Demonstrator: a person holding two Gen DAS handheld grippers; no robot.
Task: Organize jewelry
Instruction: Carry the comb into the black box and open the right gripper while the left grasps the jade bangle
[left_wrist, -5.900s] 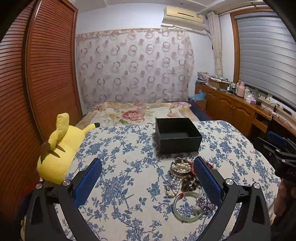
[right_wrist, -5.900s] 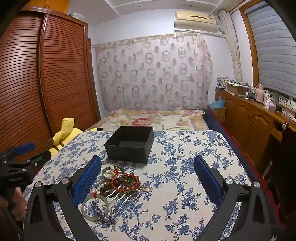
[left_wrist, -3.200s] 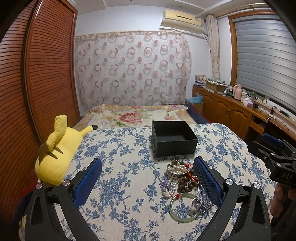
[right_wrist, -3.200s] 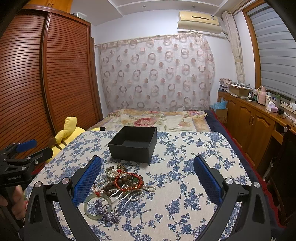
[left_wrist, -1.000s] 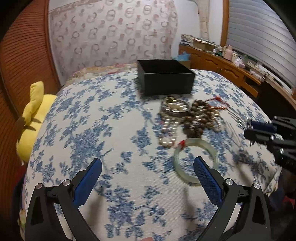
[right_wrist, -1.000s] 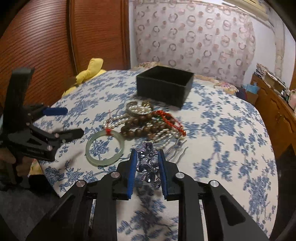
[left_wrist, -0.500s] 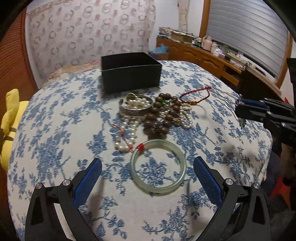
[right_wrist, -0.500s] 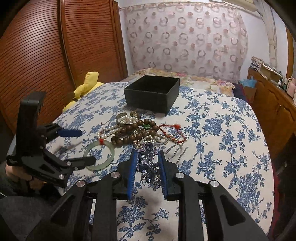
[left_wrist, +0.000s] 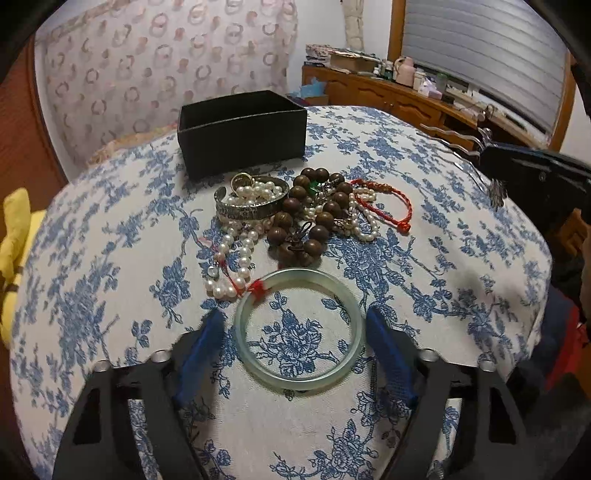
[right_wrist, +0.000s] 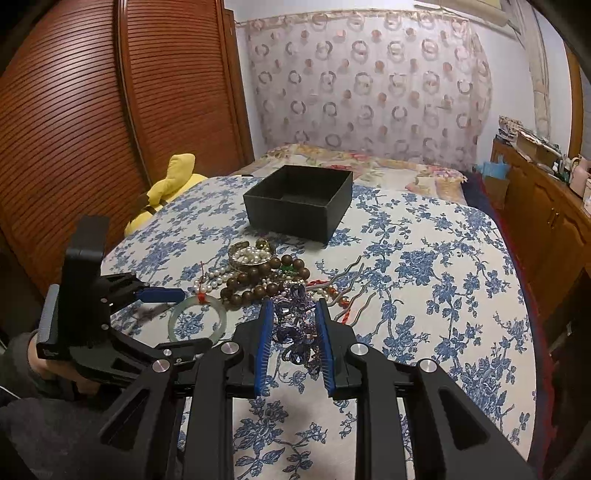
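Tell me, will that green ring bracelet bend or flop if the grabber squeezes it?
Probably not: the green bangle looks like one hard, smooth hoop, so it should stay round. It might slip between the left gripper pads, whose jaws have just been closing around it.

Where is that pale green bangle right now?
In the left wrist view the green bangle lies flat on the flowered tablecloth, between the left gripper's jaws, just before the wooden beads.

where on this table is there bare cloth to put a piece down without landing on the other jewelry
Free patches: the wide stretch of floral tablecloth right of the black box and the pile, and the cloth left of the pearl strand toward the yellow plush toy. Crowded: between the box and the jade bangle, where the wooden bead bracelet and red cord bracelet lie tangled.
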